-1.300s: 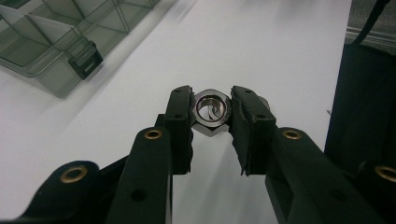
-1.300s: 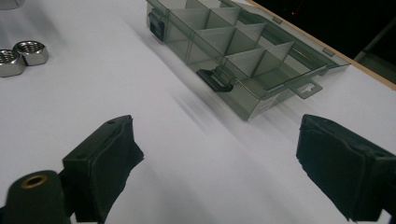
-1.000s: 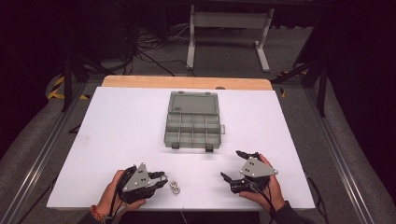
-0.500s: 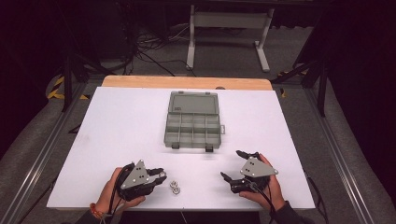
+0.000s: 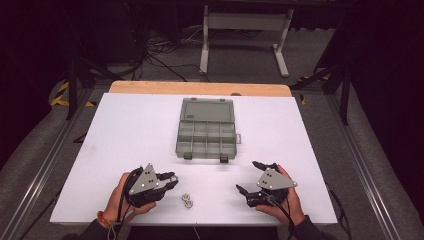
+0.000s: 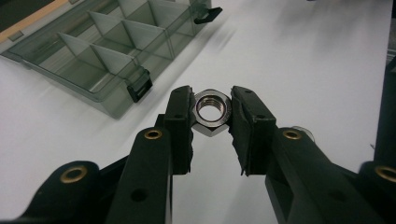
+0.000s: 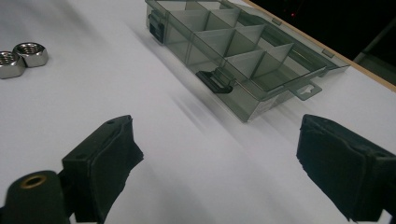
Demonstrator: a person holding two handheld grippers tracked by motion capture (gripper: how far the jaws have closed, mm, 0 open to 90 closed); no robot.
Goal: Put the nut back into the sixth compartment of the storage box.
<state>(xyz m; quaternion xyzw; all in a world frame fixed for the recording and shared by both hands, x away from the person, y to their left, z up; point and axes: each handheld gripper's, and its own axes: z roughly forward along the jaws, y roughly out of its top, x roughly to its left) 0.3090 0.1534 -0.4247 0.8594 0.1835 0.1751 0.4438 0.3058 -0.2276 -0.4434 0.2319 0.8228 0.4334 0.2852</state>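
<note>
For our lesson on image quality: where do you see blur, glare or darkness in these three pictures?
High view: dark surroundings, bright table. Left gripper view: nut sharp, glinting; near arms soft. Right gripper view: smeared streaks on the table beside the box.

- From my high view the white table (image 5: 150, 130) is evenly lit from overhead; the surroundings fall nearly black.
- Soft shadows sit under the organizer box (image 5: 206, 134).
- Close jaws blur slightly; the nut (image 6: 212, 111) glints.
</note>
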